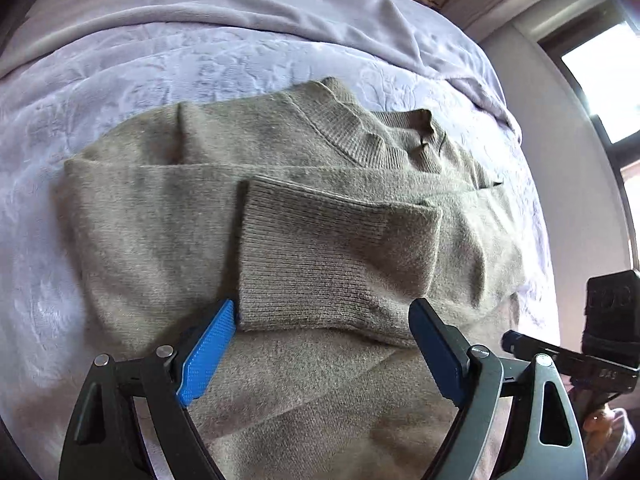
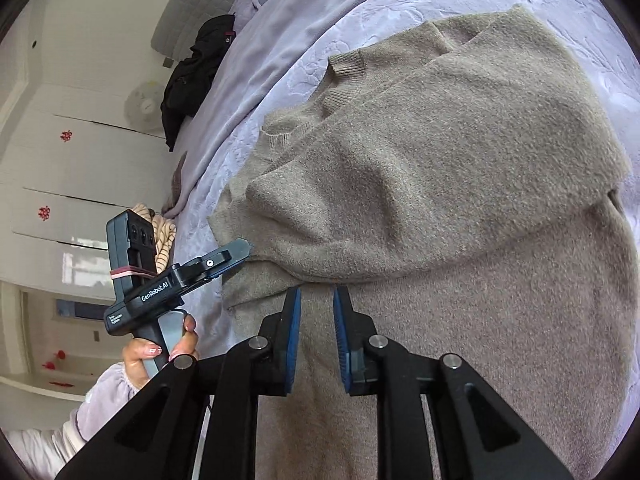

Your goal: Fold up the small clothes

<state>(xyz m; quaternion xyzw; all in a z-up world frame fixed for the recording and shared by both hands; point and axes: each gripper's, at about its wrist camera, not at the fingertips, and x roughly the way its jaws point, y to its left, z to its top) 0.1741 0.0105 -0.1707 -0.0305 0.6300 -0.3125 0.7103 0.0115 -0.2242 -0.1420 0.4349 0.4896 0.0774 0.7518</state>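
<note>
Sweater [image 1: 168,224], grey-brown knit, spread on a lilac bedspread [image 1: 168,68], collar [image 1: 360,136] at the far side, hem nearest. Already part-folded: one sleeve laid across the chest, its ribbed cuff [image 1: 320,256] resting flat in the middle. Left gripper [image 1: 322,320] spread wide, blue pads either side of that cuff and just above the knit, clasping nothing. Right gripper [image 2: 317,300] hovering low over the lower body of the sweater, jaws narrowed to a slim gap with bare knit showing between, holding nothing as far as can be seen. In the right wrist view, the other sleeve and side seemingly doubled over toward the middle, a soft hump near the shoulder [image 2: 360,184]. Step in hand, by judgement: sleeves tucked in, body ready for the lengthwise fold. Next move likely calls for pinching the hem at two spots and carrying it toward the collar, keeping the cuff from sliding out. Dark clothing [image 2: 196,72] heaped at the far left edge of the bed.
</note>
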